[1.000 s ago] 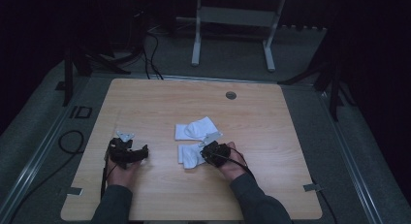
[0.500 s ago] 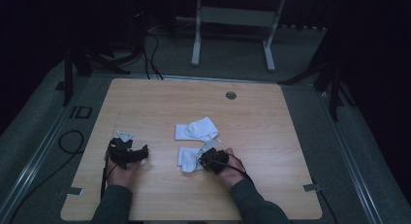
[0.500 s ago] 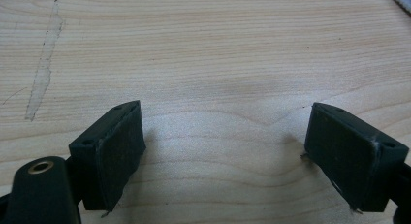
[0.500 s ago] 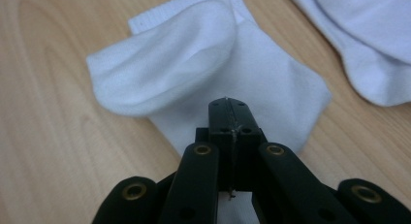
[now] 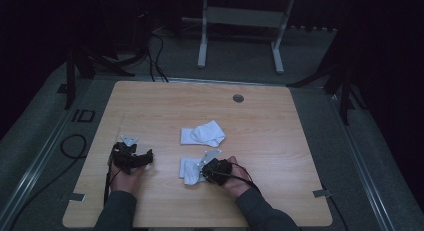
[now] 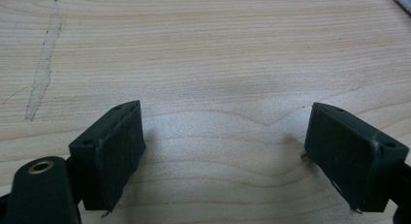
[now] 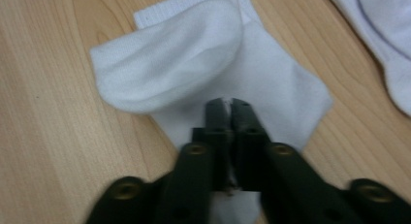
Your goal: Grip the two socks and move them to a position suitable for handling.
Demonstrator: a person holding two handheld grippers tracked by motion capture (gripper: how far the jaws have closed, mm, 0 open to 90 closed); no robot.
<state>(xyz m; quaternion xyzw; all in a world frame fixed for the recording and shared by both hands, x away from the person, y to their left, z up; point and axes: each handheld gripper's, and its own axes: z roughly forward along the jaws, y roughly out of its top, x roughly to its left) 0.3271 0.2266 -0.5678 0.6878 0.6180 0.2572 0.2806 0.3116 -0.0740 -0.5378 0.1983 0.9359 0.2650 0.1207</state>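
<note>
In the right gripper view the right gripper (image 7: pixel 231 104) rises from the bottom centre with its jaws nearly together, only a thin slit between the tips. They have just been opening a little. The tips sit on the near sock (image 7: pixel 213 83), over its flat lower layer; whether a pinch of cloth lies in the slit I cannot tell. Just above the tips, in the upper middle of the frame, the sock's folded-over part bulges towards the left. The far sock (image 7: pixel 383 35) shows at the upper right corner, apart from the near one.

In the left gripper view the left gripper (image 6: pixel 223 151) has its jaws wide apart at the lower left and lower right, with bare table (image 6: pixel 218 54) between them.

In the high view the right gripper (image 5: pixel 207 172) lies at the lower centre, touching the right edge of the near sock (image 5: pixel 189 169). The left gripper (image 5: pixel 145 158) rests at the lower left, well apart from both socks. The far sock (image 5: pixel 202 134) lies just above the near one, near the frame's middle.
</note>
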